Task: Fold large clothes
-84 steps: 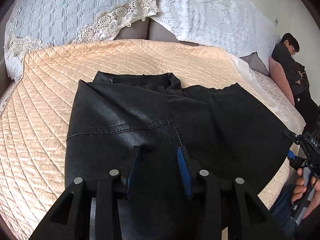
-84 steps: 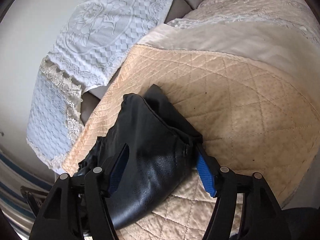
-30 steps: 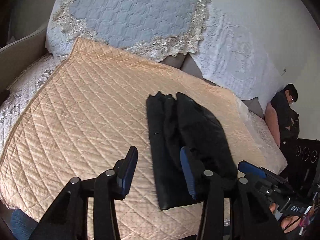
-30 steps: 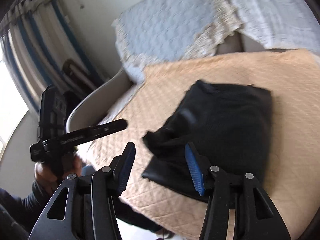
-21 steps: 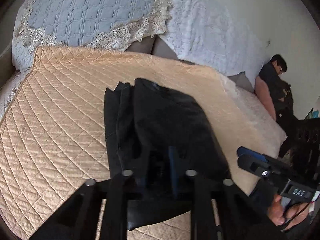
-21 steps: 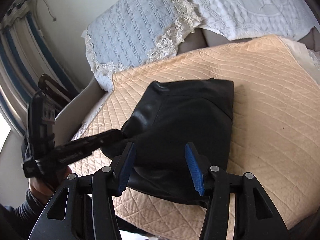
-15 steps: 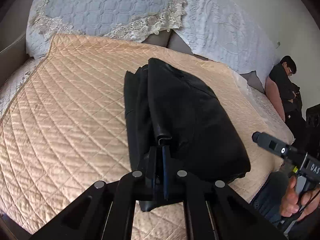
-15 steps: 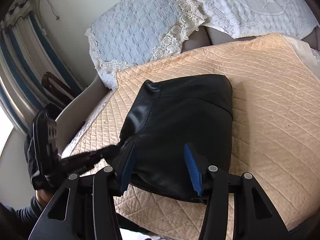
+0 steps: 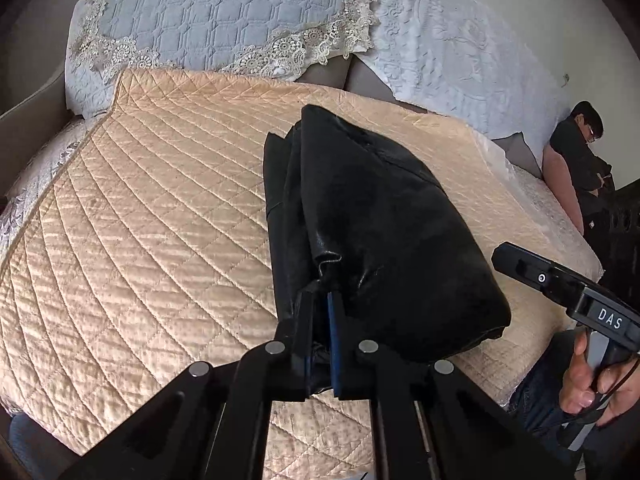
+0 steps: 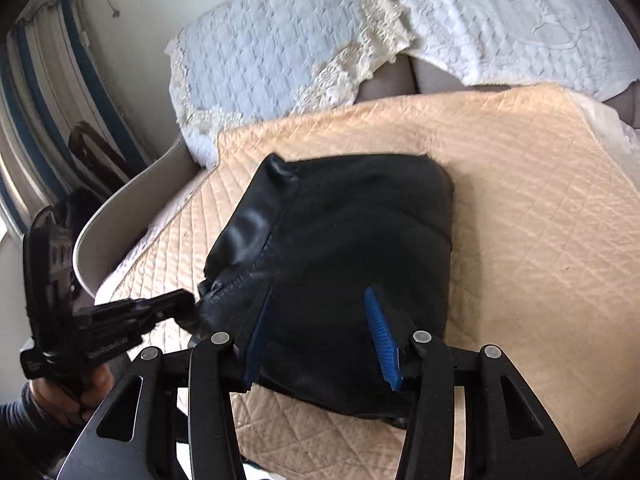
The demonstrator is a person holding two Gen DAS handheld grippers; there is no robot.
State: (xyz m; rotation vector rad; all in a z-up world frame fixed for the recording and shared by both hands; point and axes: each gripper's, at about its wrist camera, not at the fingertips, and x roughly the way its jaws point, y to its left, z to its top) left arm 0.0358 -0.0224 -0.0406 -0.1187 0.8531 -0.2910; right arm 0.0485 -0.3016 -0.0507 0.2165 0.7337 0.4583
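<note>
A black leather garment [image 9: 372, 216] lies folded in a thick bundle on the peach quilted bedspread [image 9: 152, 216]. My left gripper [image 9: 322, 300] is shut on the garment's near left edge, pinching a bunched fold. In the right wrist view the garment [image 10: 352, 232] fills the middle, and the left gripper [image 10: 180, 300] bites its left corner. My right gripper [image 10: 318, 300] is open, its blue pads hovering just above the garment's near edge. It also shows at the right of the left wrist view [image 9: 504, 254], off the garment.
Pale blue [image 9: 224, 20] and white [image 9: 460, 48] lace-edged pillows lean at the bed's head. A person in black [image 9: 580, 160] sits at the far right. A beige bed rim [image 10: 120, 216] and striped curtain [image 10: 32, 80] lie left.
The spread garment has been folded into a bundle. In the last second my left gripper closed onto its near left edge, and my right gripper stayed open and moved in over it.
</note>
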